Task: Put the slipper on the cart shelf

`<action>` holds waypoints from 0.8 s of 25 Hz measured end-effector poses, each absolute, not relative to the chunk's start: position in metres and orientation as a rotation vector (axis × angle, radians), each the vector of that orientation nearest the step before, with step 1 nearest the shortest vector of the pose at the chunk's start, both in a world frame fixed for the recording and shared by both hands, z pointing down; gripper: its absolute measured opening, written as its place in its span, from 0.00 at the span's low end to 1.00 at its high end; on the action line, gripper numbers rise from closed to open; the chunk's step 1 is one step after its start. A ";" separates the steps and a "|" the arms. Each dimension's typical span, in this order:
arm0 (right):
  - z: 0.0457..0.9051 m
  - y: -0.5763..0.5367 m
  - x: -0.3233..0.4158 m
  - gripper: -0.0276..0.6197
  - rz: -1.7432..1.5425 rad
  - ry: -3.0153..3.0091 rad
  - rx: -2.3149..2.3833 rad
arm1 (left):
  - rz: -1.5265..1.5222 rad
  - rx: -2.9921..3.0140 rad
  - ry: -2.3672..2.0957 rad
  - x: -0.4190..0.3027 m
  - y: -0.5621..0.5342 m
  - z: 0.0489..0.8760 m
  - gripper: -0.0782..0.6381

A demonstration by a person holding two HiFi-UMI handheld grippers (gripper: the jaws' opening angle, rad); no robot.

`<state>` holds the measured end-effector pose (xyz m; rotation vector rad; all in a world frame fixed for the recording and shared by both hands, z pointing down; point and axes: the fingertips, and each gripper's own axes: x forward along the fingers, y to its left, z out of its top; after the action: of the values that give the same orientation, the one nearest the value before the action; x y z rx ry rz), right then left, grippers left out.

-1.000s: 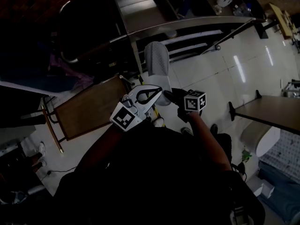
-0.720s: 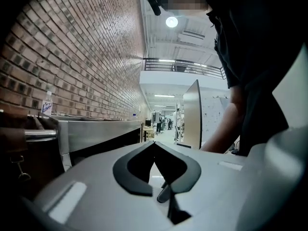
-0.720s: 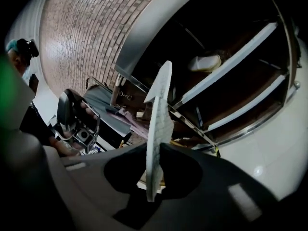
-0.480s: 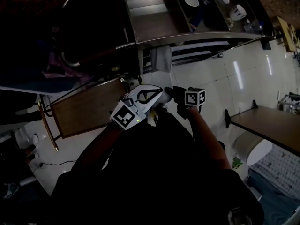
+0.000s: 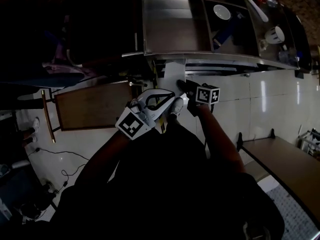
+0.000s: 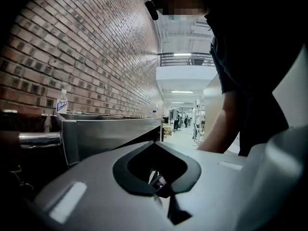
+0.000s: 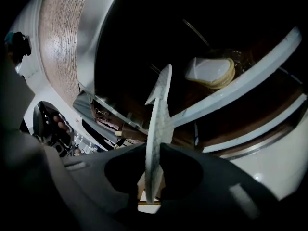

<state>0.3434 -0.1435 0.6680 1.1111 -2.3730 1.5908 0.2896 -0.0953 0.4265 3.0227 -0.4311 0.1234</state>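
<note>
A grey slipper (image 5: 173, 73) is held on edge by my right gripper (image 5: 181, 85), which is shut on its heel end. The toe end reaches under the steel cart's top rim (image 5: 200, 55). In the right gripper view the slipper (image 7: 159, 114) stands thin and upright between the dark jaws of the right gripper (image 7: 155, 153), pointing into the cart's dark lower shelf (image 7: 250, 114). A second pale slipper (image 7: 210, 72) lies on that shelf. My left gripper (image 5: 171, 96) hovers beside the right one, shut and holding nothing; in its own view the left gripper (image 6: 157, 146) faces the cart's steel side (image 6: 110, 131).
The cart's top holds a white bowl (image 5: 221, 11), a cup (image 5: 275, 34) and other dishes. White rails (image 7: 240, 88) cross the shelf opening. A brown board on a frame (image 5: 92, 111) stands to the left, and a table (image 5: 287, 166) to the right on the tiled floor.
The person has stepped closer to the cart. The slipper has gone forward with the right gripper, from out over the floor to partly under the cart's top. The left gripper stayed alongside.
</note>
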 end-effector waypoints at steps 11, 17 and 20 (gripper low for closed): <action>0.676 -0.243 0.375 0.14 1.377 -2.530 1.212 | 0.179 3.009 -0.624 0.326 -0.122 0.442 0.11; 0.674 -0.269 0.370 0.15 1.229 -2.598 1.222 | 0.206 2.973 -0.701 0.328 -0.126 0.444 0.11; 0.670 -0.273 0.370 0.15 1.117 -2.605 1.252 | 0.217 2.955 -0.726 0.327 -0.127 0.447 0.11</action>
<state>0.3696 -0.2734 0.6704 1.2523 -2.6046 1.1168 0.3274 -0.1269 0.4468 2.9545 -0.7261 0.2165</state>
